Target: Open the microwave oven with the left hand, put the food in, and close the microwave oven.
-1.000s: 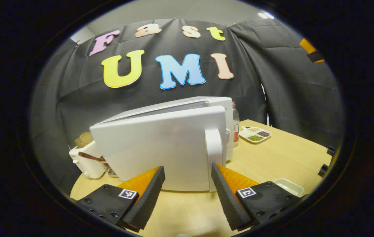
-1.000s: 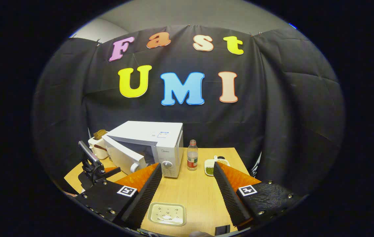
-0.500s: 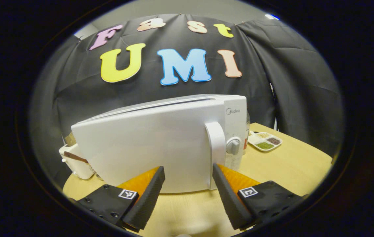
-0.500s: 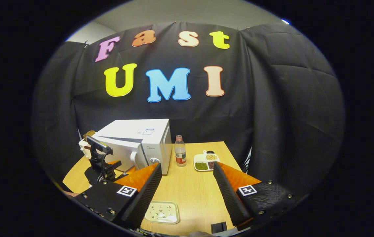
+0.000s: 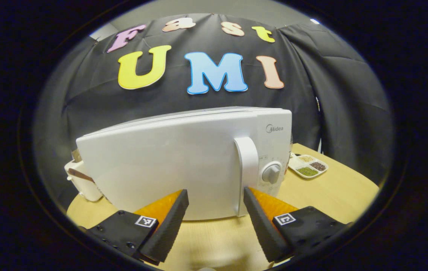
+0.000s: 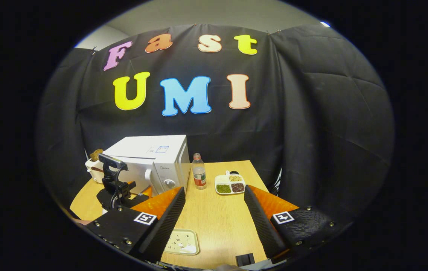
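— Left gripper (image 5: 214,190): jaws how?

— Spread wide, pinching nothing; tips just in front of the microwave oven (image 5: 161,162), to either side of the lower end of the door handle (image 5: 249,169); cannot tell whether touching the door.

— Why spread there, and not clamped on the handle?

— Probably for pushing, not pulling; easier with open fingers against a flat door, for a broad, steady press; no need to grip for closing.

— Door shut, then?

— Looks flush with the control panel and its dial (image 5: 271,174), or very nearly; hard to confirm the latch from here; worth a firm press near the handle side, far from the hinge on the left.

— And the food?

— Hidden; judged to sit inside, behind the door; on the near part of the table (image 6: 217,214), just a small tray (image 6: 182,242), bare but for specks.

— Right gripper (image 6: 214,188)?

— Jaws parted too, holding nothing; held back over the near edge of the table, well apart from the oven at far left; likely placed there to leave the door's path free.

— Anything to mind?

— Bottle (image 6: 198,176) just right of the oven; sectioned dish (image 6: 230,184) farther right; toaster (image 5: 82,184) at the oven's left; all away from the door's front; no risk seen beyond shoving the whole oven backward by pressing too hard.
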### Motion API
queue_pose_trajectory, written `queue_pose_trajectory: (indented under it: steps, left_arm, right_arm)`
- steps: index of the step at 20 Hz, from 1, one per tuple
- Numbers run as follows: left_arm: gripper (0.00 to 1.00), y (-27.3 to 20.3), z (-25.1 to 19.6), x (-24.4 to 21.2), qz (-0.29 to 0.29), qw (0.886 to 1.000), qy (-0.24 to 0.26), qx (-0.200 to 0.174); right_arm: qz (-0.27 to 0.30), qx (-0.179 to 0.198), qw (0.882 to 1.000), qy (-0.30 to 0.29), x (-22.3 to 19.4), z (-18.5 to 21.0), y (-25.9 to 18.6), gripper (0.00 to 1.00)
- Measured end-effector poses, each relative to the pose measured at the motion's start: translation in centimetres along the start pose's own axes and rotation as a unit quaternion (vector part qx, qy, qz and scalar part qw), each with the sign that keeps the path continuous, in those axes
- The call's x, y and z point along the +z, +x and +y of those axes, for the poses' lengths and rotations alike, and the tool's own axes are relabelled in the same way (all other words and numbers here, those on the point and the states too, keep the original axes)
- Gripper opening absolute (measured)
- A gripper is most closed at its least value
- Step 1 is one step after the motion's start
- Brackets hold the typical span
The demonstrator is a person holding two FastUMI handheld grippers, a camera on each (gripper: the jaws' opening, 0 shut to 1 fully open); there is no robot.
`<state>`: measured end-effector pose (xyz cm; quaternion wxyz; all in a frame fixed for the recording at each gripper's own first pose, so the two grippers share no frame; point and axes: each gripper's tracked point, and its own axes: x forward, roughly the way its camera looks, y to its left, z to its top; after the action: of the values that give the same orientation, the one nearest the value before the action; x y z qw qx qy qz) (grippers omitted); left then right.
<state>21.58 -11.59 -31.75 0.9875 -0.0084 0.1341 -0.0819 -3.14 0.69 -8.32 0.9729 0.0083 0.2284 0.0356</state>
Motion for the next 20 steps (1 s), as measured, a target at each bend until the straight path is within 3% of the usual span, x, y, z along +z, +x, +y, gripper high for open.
queue_pose_trajectory:
  steps: [2, 4, 8, 13, 17, 20]
  left_arm:
    - [1.00, 1.1, 0.3, 0.2, -0.001, 1.000, 0.010, 0.024]
    - [1.00, 0.4, -0.9, -0.5, 0.019, 0.999, -0.013, 0.027]
    - [1.00, -1.6, -0.9, 0.1, 0.015, 1.000, -0.008, 0.021]
    - [0.98, -10.6, 1.7, 6.1, -0.023, 0.999, 0.003, 0.036]
    - [0.94, -20.3, 4.6, 14.9, -0.097, 0.993, 0.008, 0.069]
    - [0.98, -27.3, 5.9, 21.2, -0.144, 0.985, 0.027, 0.087]
  right_arm:
    - [0.005, 0.008, 1.000, -0.004, -0.1, 0.4, 0.1, 0.96]
    - [0.009, 0.020, 1.000, -0.008, -0.2, 1.1, -0.1, 0.96]
    - [-0.002, 0.041, 0.999, -0.014, 0.4, 2.0, -0.5, 0.96]
    - [-0.040, 0.075, 0.996, -0.008, 2.9, 3.0, -0.8, 0.96]
    - [-0.099, 0.080, 0.992, -0.015, 6.3, 2.8, -1.5, 0.96]
    - [-0.131, 0.081, 0.988, -0.014, 8.1, 2.2, -2.3, 0.96]
